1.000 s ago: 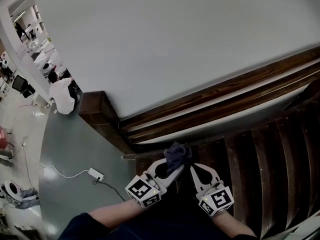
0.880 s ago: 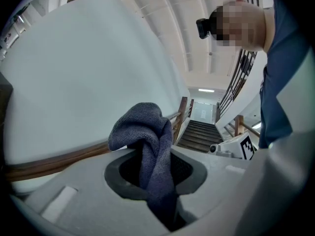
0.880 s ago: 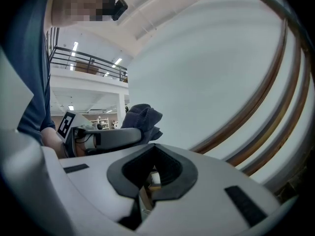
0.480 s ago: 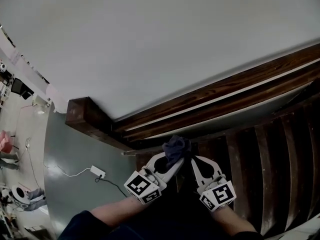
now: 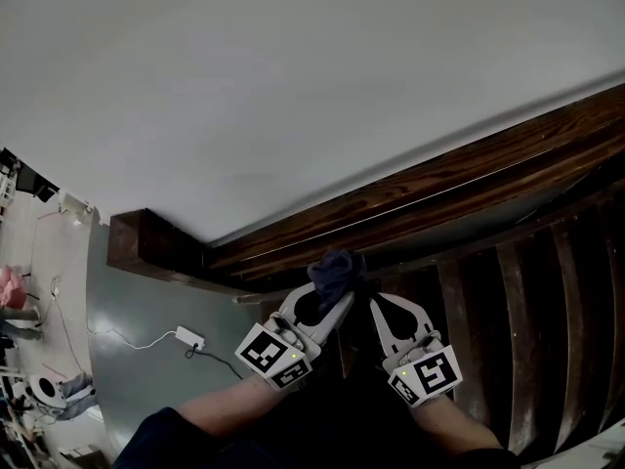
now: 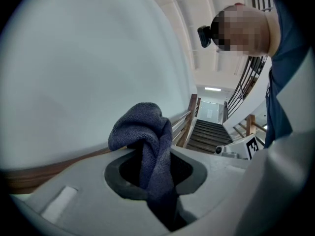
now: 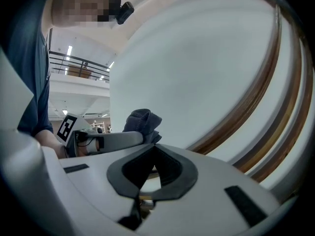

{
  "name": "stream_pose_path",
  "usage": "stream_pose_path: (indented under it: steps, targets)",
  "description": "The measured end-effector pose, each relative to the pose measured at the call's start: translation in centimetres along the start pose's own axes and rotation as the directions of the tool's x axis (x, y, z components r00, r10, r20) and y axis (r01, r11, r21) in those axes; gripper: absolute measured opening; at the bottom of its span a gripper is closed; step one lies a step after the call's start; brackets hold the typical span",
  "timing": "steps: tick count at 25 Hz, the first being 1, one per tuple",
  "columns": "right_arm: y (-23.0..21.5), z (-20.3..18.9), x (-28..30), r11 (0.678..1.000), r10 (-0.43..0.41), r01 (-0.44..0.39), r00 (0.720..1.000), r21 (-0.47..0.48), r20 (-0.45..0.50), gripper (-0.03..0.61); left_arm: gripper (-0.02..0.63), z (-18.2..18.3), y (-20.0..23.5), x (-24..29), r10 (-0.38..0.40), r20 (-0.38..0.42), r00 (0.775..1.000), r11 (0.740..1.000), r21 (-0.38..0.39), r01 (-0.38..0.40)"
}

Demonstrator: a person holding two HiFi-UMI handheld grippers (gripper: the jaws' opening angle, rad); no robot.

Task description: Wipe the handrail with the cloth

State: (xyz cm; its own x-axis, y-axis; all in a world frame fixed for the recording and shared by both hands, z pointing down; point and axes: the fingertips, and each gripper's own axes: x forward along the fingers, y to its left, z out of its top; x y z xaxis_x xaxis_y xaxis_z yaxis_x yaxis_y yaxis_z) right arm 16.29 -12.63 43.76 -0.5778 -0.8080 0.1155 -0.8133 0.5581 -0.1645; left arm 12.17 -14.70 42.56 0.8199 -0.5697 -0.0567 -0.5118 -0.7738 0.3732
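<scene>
A dark blue cloth (image 5: 334, 273) is bunched between the jaws of my left gripper (image 5: 337, 291), which is shut on it; the left gripper view shows the cloth (image 6: 146, 144) sticking up out of the jaws. The cloth sits just below the dark wooden handrail (image 5: 459, 189), which runs diagonally along the white wall; I cannot tell whether they touch. My right gripper (image 5: 372, 306) is beside it on the right, shut, with nothing between its jaws. The right gripper view shows the cloth (image 7: 141, 123) to its left and the handrail (image 7: 261, 97) curving along the wall.
Dark wooden stair treads (image 5: 527, 340) lie below and to the right. The handrail ends at a square wooden post (image 5: 146, 247) on the left. A grey floor (image 5: 146, 369) below holds a white power strip (image 5: 190, 338) with cables.
Both grippers and the cloth have moved up toward the handrail. The head view has tilted, so the post and floor have slid left and down.
</scene>
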Motion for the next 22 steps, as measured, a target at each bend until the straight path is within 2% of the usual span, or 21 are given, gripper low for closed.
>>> stream_pose_path:
  steps: [13,18,22]
  targets:
    - [-6.5,0.6,4.1,1.000,0.007,-0.007,1.000,0.009,0.012,0.008,0.083,0.3,4.6,6.5,0.029,0.010,1.000,1.000,0.001,-0.029]
    - [-8.2,0.6,5.3,1.000,-0.009,0.009,1.000,0.013,0.017,0.008,0.083,0.9,6.9,9.2,0.042,0.004,0.999,0.999,-0.003,-0.042]
    - [-10.2,1.4,6.0,0.999,-0.039,0.038,0.999,0.012,0.036,0.008,0.083,1.7,7.6,12.1,0.020,0.005,1.000,1.000,-0.001,-0.020]
